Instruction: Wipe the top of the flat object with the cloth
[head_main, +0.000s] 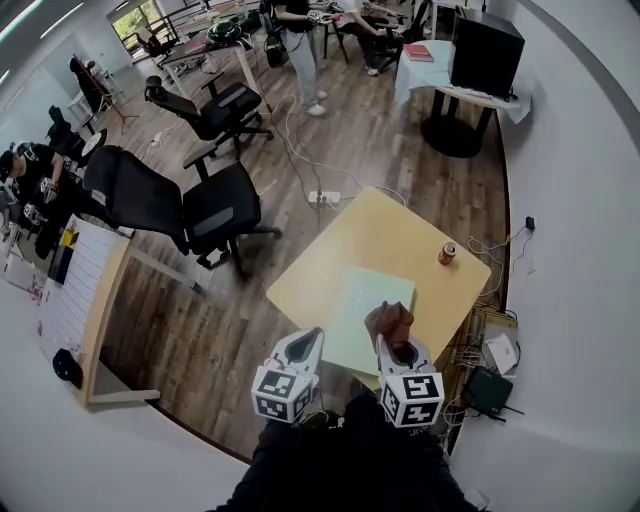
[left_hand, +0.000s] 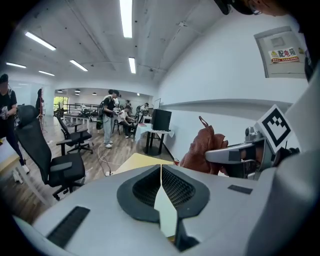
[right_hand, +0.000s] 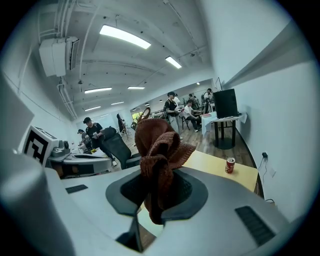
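Observation:
A pale green flat mat (head_main: 365, 312) lies on the light wooden table (head_main: 400, 235), near its front edge. My right gripper (head_main: 393, 340) is shut on a bunched brown cloth (head_main: 390, 322) (right_hand: 159, 152) and holds it raised over the mat's near edge; the cloth (left_hand: 202, 147) also shows at the right of the left gripper view. My left gripper (head_main: 303, 345) (left_hand: 161, 187) is shut with nothing between its jaws and hovers just off the table's front edge, left of the right gripper. Both point out over the table.
A drink can (head_main: 447, 253) (right_hand: 230, 165) stands near the table's far right corner. Black office chairs (head_main: 190, 205) stand to the left, cables and a power strip (head_main: 323, 198) lie on the floor beyond, and a router (head_main: 488, 392) sits by the right wall. People stand at the back.

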